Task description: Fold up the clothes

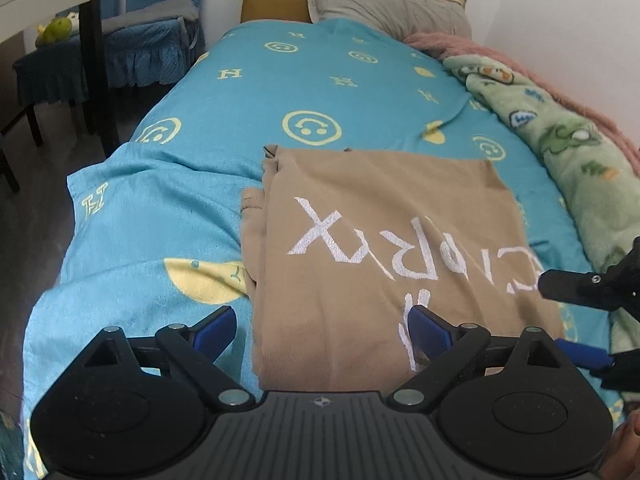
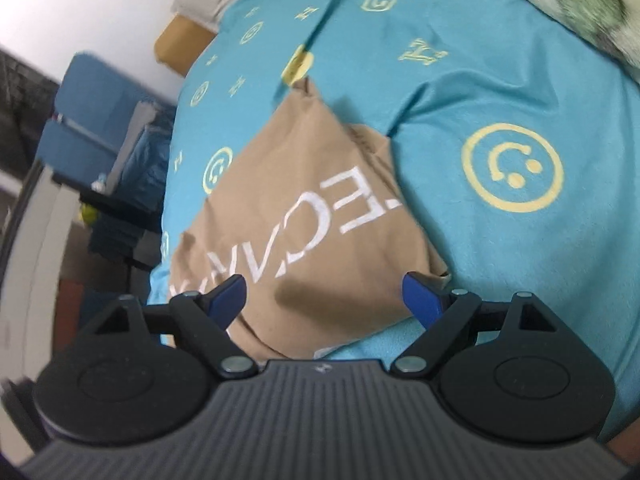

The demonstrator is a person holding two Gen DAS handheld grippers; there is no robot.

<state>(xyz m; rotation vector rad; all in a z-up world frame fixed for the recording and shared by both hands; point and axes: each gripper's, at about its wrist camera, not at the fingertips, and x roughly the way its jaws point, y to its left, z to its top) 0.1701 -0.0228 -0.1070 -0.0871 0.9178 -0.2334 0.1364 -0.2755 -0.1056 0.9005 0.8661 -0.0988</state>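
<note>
tan shirt partly folded, white lettering upward; far edge seemingly bunched

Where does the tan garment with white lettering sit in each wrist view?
Left wrist view: tan garment fills the lower centre, its near edge between the open left claw.
Right wrist view: it runs diagonally across the centre-left, above the open right claw.
Shared landmark: the white lettering on the blue smiley bedspread.

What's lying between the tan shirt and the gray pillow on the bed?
Only the blue bedspread lies between the tan shirt and gray pillow; the left wrist view shows it.
</note>
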